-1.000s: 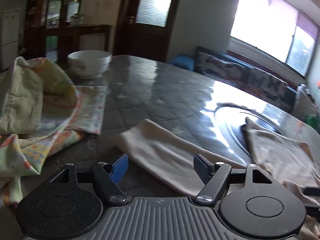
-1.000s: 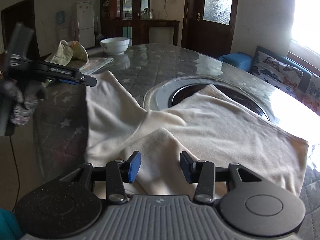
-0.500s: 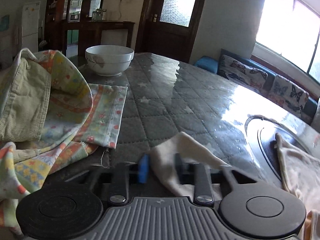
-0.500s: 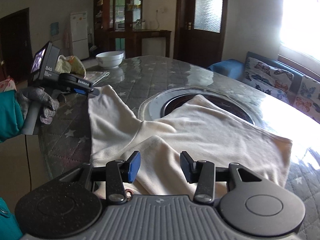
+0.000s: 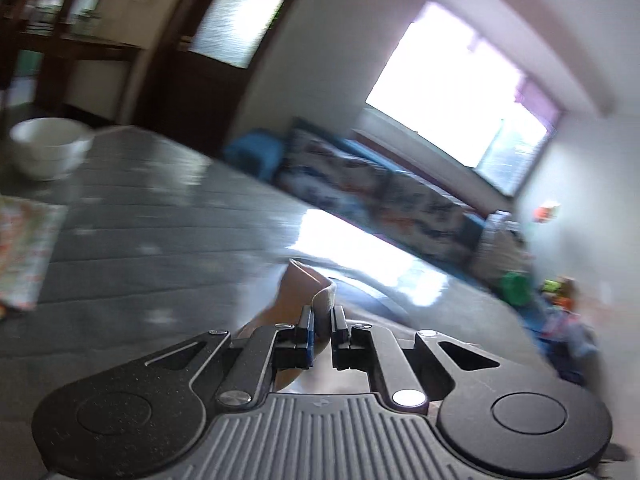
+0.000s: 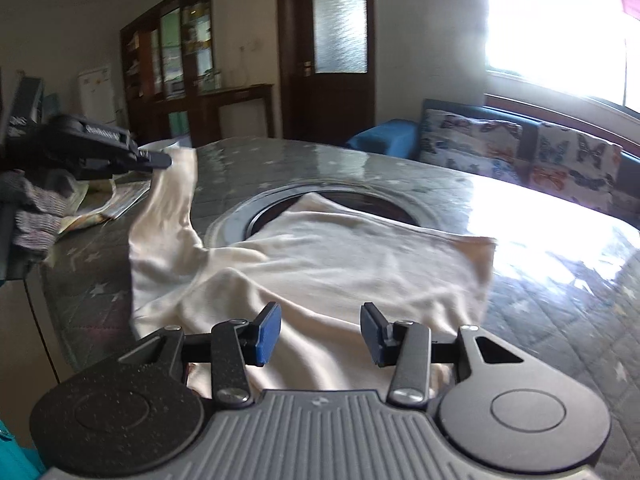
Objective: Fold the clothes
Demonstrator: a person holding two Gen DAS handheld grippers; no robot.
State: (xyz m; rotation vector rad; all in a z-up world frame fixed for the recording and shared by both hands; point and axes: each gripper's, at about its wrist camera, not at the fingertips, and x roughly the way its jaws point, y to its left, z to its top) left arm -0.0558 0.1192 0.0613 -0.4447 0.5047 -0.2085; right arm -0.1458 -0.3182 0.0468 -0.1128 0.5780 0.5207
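Cream cotton long-sleeved top [image 6: 340, 256] spread on grey quilted counter [image 6: 560, 320], one sleeve lifted. Left tongs [image 5: 320, 330] clenched on sleeve cuff [image 5: 322, 300]. Right tongs [image 6: 320, 334] released, hovering over hem. Risk: thin pinch slipping under drag, sleeve dropping crooked.

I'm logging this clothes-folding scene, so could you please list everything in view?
Cream garment: one, spread on the table, sleeve lifted.
Table: one, grey star-quilted cover, round recess at centre.
Bowl: one, white, far table edge.
Patterned cloth: one, pastel floral, beside the bowl.
Sofa: one, blue, butterfly cushions, under the window.
Door: one, dark wood, frosted pane.
Fridge: one, white, back wall.
Left gripper: black, shut on the sleeve end.
Right gripper: black, open above the garment.
Gloved hand: grey knit, holding the left gripper.
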